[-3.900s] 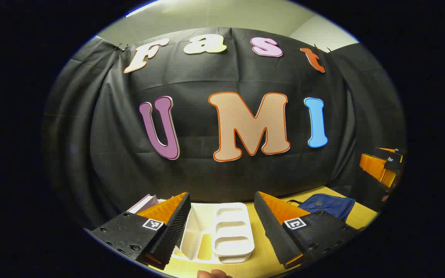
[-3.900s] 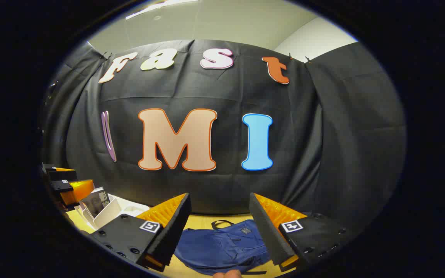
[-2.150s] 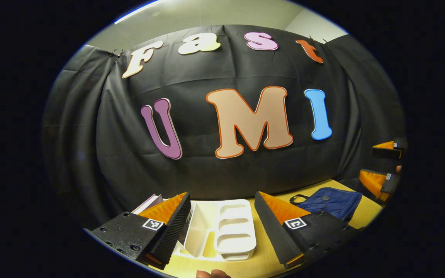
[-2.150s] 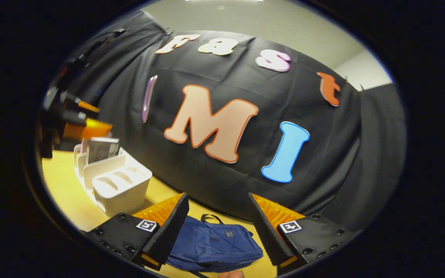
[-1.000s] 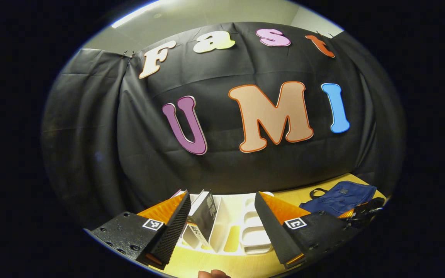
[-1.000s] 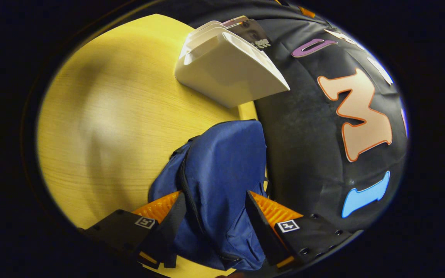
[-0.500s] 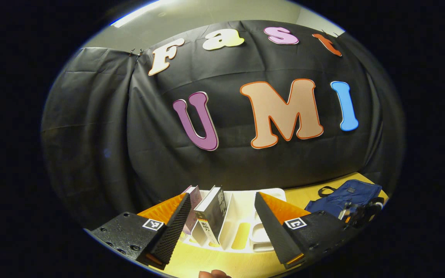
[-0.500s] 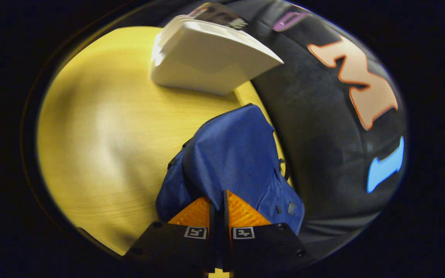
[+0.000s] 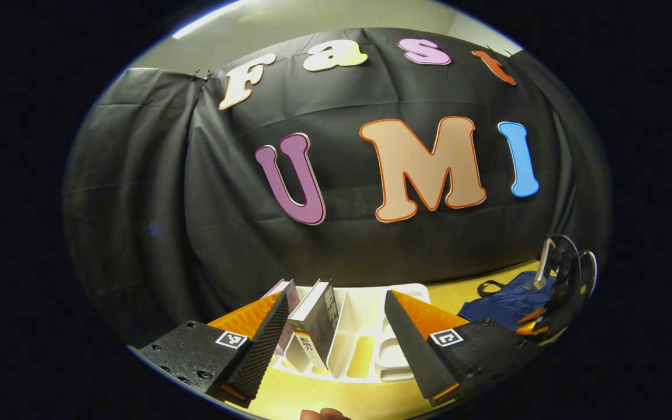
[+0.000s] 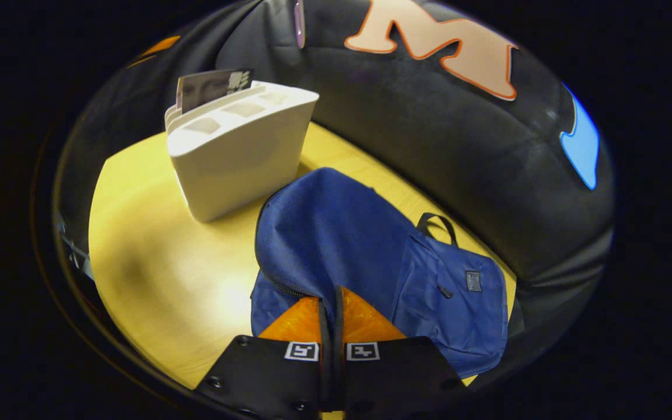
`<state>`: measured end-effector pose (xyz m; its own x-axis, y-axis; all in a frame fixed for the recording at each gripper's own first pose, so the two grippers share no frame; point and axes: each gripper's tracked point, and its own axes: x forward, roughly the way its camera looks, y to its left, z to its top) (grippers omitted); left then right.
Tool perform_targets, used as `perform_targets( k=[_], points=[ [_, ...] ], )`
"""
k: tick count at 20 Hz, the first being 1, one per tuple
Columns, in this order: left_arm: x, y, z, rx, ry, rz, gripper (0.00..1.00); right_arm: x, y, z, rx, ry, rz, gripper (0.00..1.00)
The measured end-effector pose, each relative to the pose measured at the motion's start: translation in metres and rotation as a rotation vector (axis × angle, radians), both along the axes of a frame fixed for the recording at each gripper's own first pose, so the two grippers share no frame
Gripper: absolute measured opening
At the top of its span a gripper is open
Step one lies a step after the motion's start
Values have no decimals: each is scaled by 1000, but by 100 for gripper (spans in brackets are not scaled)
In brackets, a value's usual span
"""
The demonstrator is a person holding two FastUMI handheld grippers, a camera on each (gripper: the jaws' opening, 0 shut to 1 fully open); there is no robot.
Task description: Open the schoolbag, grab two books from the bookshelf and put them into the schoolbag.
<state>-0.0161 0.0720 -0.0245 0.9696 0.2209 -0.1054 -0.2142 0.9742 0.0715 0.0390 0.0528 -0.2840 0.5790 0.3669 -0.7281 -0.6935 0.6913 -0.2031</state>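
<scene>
The blue schoolbag (image 10: 365, 245) lies on the yellow table (image 10: 161, 274), its near part pulled up into a hump. My right gripper (image 10: 331, 298) is shut on a fold of the bag near its zipper; what exactly sits between the fingers is hidden. In the left gripper view the schoolbag (image 9: 502, 300) is at the far right with the right gripper (image 9: 549, 297) on it. My left gripper (image 9: 336, 294) is open and holds nothing, facing the white bookshelf (image 9: 365, 326). A dark book (image 9: 315, 324) and a pinkish book (image 9: 287, 290) stand in its left slots.
The white bookshelf (image 10: 242, 151) stands just left of the bag, with a book (image 10: 210, 87) sticking up from its far slot. The black cloth wall runs close behind the bag and the shelf. Bare tabletop lies in front of the shelf.
The right gripper, open over the bag a second ago, has shut on it, lifted and turned, raising the fabric. The left gripper has drifted left until the books stand between its fingers.
</scene>
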Motion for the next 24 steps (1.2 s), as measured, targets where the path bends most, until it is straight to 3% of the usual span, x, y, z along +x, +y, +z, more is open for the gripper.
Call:
perform_targets(
  k=[5,6,11,12,13,15,18,24],
  points=[
    [15,7,-8,-43,37,-30,97,17,-18,48,188,6,-160,4],
    [18,6,-13,-77,56,-44,100,23,-23,53,245,23,-209,0],
    [35,7,-26,-251,127,-91,97,43,-56,77,596,126,-528,4],
    [41,9,-26,-270,139,-95,97,41,-62,81,657,148,-578,8],
    [46,13,-26,-277,148,-98,97,44,-67,83,715,168,-626,0],
    [57,23,-25,-272,173,-101,97,44,-73,81,809,203,-702,3],
    [81,42,-23,-213,233,-108,97,44,-72,81,856,222,-737,3],
    [120,57,-58,-142,484,-211,98,42,-73,81,869,219,-730,6]
  ],
)
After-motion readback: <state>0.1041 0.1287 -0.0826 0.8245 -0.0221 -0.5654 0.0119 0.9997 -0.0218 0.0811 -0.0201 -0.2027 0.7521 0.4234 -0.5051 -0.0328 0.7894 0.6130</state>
